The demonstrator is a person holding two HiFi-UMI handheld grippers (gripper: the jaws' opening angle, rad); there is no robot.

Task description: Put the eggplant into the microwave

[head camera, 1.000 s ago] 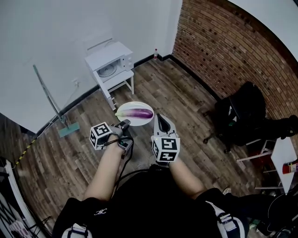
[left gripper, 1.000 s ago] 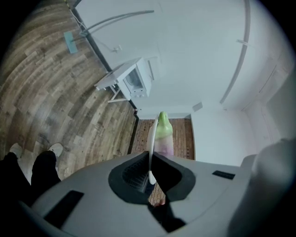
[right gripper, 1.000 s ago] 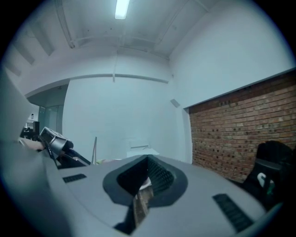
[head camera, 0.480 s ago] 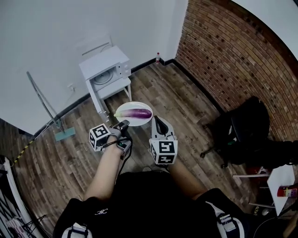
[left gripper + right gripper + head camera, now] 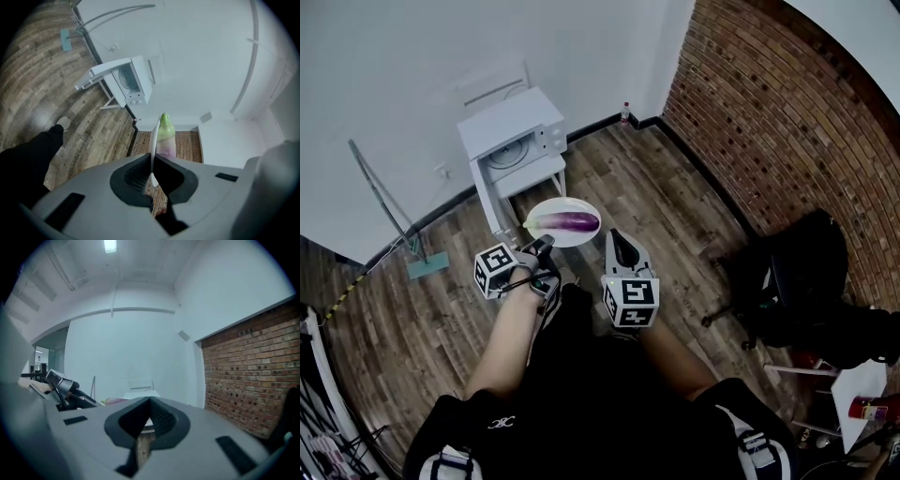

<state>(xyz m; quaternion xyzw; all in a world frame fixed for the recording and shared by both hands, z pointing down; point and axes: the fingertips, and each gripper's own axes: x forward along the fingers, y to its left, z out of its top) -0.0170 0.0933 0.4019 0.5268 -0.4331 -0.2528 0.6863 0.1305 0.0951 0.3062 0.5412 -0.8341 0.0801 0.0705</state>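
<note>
Eggplant: a purple eggplant (image 5: 570, 221) with a green stem end lies lengthwise on a round white plate (image 5: 562, 203), carried above the wooden plank floor (image 5: 422, 309).
Left gripper (image 5: 546, 246): its jaws pinch the plate's near rim, which stands edge-on between the pads.
Right gripper (image 5: 613, 236): jaw tips pressed together with nothing between them, just beside the plate's right edge; whether it touches the plate cannot be told.
Microwave: a white microwave (image 5: 514, 141) sits on a small white table (image 5: 536, 174) against the white wall, near and ahead of the plate.
</note>
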